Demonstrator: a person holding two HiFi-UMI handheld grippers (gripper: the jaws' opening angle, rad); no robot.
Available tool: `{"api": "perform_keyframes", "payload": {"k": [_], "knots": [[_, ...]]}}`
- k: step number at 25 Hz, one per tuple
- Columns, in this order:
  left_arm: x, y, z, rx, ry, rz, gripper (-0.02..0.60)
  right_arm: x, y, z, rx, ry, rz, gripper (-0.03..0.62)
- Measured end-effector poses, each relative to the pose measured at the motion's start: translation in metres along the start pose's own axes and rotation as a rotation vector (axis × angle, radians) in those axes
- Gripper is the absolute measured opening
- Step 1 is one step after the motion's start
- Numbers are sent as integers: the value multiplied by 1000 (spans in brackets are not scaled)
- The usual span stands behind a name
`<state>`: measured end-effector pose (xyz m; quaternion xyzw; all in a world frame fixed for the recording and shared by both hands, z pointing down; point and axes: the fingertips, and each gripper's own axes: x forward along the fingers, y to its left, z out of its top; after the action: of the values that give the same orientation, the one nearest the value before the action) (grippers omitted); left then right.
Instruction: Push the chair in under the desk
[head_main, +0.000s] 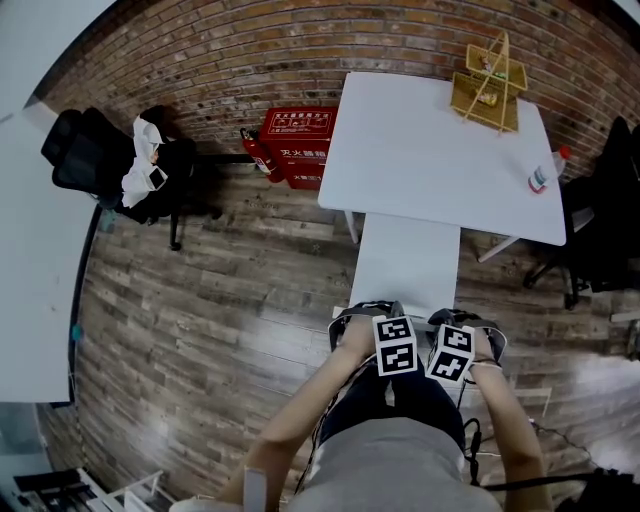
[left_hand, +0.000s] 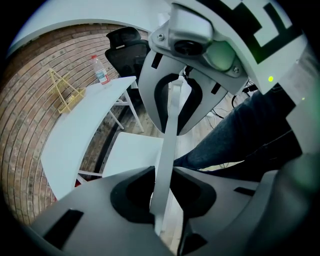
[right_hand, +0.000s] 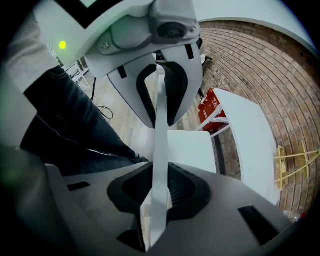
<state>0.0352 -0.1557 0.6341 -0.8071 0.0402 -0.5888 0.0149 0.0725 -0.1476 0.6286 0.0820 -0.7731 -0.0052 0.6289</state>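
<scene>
Yellow wire basket (head_main: 489, 82) at the desk's (head_main: 430, 150) far right corner, contents unclear. The left gripper (left_hand: 162, 195) and right gripper (right_hand: 156, 200) have fingers clamped on the white chair's (head_main: 408, 262) thin backrest.

Red box (head_main: 300, 150), upper centre by the brick wall: white Chinese characters, look like 灭火器箱; smaller lines too small to read. Bottle (head_main: 540, 178) label unreadable. Left gripper (head_main: 376, 313) and right gripper (head_main: 462, 322), lower centre: square code markers, no letters.
</scene>
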Motion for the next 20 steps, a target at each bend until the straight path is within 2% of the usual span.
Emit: {"api": "perform_keyframes", "payload": {"k": [11, 20], "knots": [[3, 27, 2, -14, 23, -19, 100, 0, -28, 3, -1, -22, 15, 84], [5, 52, 4, -32, 41, -3, 103, 1, -53, 5, -22, -24, 23, 84]]}}
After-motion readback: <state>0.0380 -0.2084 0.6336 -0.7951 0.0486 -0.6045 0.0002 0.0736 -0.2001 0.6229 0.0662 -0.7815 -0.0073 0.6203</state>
